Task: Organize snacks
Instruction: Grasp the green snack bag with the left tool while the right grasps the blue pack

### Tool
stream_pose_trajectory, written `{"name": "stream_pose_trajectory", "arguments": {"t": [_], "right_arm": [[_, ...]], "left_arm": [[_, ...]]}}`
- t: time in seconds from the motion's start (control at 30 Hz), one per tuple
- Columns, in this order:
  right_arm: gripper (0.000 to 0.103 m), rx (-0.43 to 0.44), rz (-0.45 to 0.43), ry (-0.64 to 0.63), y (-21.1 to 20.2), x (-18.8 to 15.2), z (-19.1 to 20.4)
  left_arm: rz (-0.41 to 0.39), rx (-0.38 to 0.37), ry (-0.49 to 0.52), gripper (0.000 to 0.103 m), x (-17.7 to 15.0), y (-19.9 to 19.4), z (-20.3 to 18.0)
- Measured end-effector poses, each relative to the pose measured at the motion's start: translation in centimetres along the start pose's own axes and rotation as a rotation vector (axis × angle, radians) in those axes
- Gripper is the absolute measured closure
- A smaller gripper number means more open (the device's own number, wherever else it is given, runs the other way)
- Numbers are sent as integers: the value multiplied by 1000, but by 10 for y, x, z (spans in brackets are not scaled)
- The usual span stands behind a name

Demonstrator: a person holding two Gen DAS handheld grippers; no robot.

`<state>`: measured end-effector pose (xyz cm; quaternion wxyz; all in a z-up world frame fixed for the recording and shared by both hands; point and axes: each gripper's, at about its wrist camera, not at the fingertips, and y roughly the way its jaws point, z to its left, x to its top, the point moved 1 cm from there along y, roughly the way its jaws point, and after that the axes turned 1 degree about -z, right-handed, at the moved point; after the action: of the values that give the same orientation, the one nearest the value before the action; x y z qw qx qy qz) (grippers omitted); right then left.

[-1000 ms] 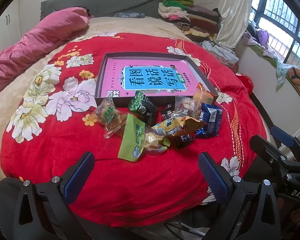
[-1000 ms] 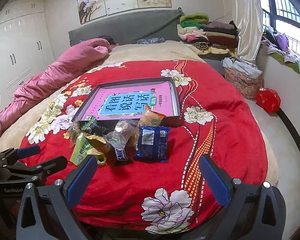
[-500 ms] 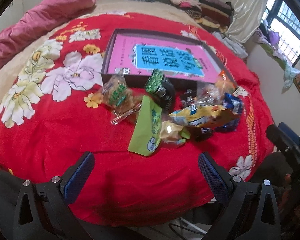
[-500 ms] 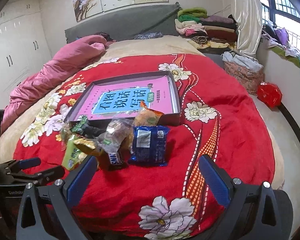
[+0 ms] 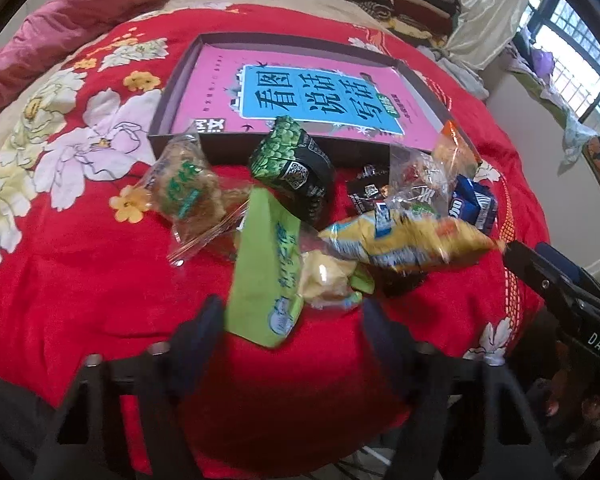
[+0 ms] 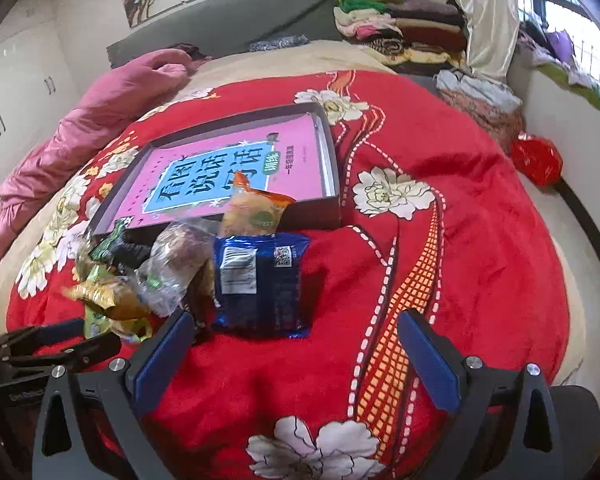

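left gripper (image 5: 292,320): its jaws have just been closing and stand half wide. The near end of the light green packet (image 5: 266,276) sits between them, but the blur hides whether the pads touch it.
right gripper (image 6: 296,356): jaws wide, holding nothing, just in front of the blue packet (image 6: 260,280).
how the snacks feel: I think they are light, soft and crinkly. The shiny wrap may slip. Pinch a flat sealed end, not the puffy middle, so the food inside does not get crushed.
where the snacks are: in a heap on the red blanket (image 6: 440,240), just in front of the dark tray (image 5: 276,146).
tray: it has a pink book (image 5: 300,92) in it and no snacks yet.
what changed: both grippers have come down closer to the heap, and the snacks look bigger now.
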<state>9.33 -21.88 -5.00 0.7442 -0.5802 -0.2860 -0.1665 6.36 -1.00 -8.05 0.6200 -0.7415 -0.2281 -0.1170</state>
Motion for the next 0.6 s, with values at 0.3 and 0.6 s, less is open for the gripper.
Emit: {"name": "stream_pose_trajectory", "arguments": {"t": [0.3,0.6], "right_arm": [[8,-2,31,-52,30,5,15],[45,73,47,-41,43,8,16]], "left_arm": [[19,-4,24,38,2,11,-6],[39,-50,10,63,6,20,-7]]}}
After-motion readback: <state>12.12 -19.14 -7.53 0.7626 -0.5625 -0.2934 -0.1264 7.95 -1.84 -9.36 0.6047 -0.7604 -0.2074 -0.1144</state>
